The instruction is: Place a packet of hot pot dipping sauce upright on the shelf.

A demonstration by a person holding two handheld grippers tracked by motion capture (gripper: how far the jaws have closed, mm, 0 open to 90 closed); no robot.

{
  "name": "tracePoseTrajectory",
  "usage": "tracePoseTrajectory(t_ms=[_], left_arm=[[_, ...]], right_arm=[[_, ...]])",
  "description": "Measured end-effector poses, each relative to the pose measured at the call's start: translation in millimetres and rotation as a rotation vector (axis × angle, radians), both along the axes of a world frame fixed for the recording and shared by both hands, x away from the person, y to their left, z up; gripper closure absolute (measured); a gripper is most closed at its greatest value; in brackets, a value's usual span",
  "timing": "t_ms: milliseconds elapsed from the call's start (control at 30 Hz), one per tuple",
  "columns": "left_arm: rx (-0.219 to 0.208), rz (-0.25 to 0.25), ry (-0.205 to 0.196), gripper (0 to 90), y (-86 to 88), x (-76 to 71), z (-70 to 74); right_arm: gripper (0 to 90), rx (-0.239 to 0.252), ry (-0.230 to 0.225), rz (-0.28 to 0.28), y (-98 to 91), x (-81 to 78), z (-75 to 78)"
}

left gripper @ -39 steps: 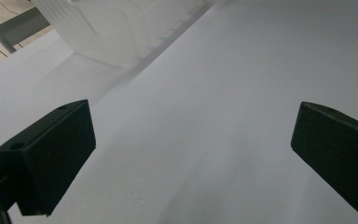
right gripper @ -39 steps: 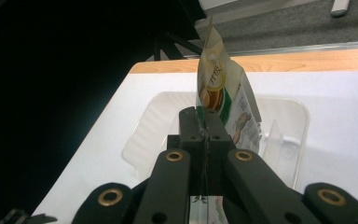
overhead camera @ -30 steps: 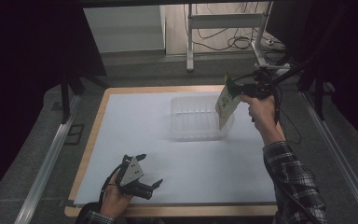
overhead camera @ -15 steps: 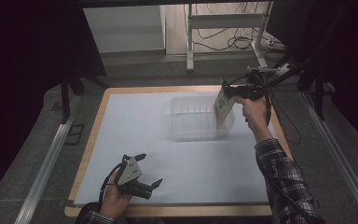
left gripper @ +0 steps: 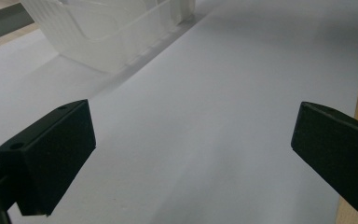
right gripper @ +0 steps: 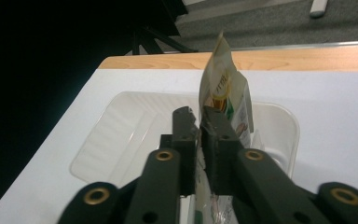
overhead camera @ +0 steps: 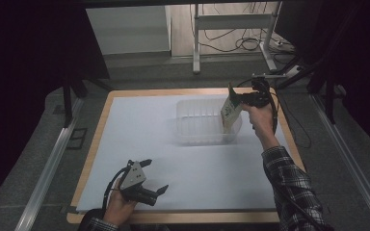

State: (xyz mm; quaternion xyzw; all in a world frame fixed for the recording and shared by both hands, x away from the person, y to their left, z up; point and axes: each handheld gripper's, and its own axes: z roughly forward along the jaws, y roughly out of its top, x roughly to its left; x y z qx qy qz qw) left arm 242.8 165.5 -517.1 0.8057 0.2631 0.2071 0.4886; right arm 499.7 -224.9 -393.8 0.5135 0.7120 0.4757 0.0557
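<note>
Two claws at work: my right claw (overhead camera: 237, 99), clamped on a printed pouch (overhead camera: 230, 114), hangs it over the clear tub's (overhead camera: 197, 126) right end, apparently for dropping in. Next, lower past the rim and let go. My left claw (overhead camera: 155, 176) rests spread wide and empty, on open white table (overhead camera: 144, 125).

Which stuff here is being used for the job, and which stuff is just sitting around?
Being used:
- right gripper, shut on the snack packet
- snack packet, held over the clear plastic bin
- clear plastic bin on the white table

Just sitting around:
- left gripper, open, holding nothing
- cables on the floor
</note>
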Motion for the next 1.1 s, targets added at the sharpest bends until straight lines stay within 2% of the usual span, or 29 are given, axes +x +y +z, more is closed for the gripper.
tracePoseTrajectory(t_ms=[67, 233, 367, 700, 1100], left_arm=[[-0.005, 0.001, 0.002, 0.0, 0.4, 0.0, 0.1], [-0.011, 0.002, 0.003, 0.0, 0.7, 0.0, 0.4], [-0.006, 0.005, -0.008, 0.0, 0.5, -0.6, 0.8], [0.023, 0.004, -0.048, 0.0, -1.3, -2.5, 1.3], [0.028, 0.008, -0.053, 0.0, -1.7, -2.4, 1.0]], right_arm=[[74.9, 0.002, -0.009, 0.001, 0.1, -1.0, 1.3], [59.8, -0.027, -0.025, 0.019, 2.0, -3.9, 1.7], [51.7, -0.059, -0.040, 0.025, 3.6, -6.4, 0.1], [36.9, -0.069, -0.070, 0.039, 0.4, -14.4, 4.8], [26.7, -0.104, -0.084, 0.075, 1.9, -22.6, 4.7]])
